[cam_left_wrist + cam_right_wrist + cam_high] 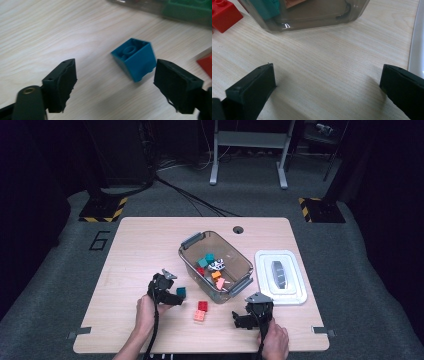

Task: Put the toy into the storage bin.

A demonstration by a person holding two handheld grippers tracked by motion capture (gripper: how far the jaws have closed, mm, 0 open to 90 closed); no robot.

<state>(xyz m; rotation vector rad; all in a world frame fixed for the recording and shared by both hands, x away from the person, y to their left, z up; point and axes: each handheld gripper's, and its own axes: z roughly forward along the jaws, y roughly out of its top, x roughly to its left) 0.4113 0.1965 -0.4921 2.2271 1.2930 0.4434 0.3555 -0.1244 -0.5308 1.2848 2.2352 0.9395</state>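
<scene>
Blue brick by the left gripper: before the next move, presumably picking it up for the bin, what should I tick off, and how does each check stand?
1. Left gripper open wide enough: ok, both pads clear of the blue brick.
2. Brick centred between the jaws: not ok, it sits close to the right-hand jaw.
3. Brick upright: not ok, it lies tipped, hollow underside showing.
4. Clear bin open: ok, its white lid lies beside it.
5. Right gripper out of the way: ok, open over bare table.
</scene>
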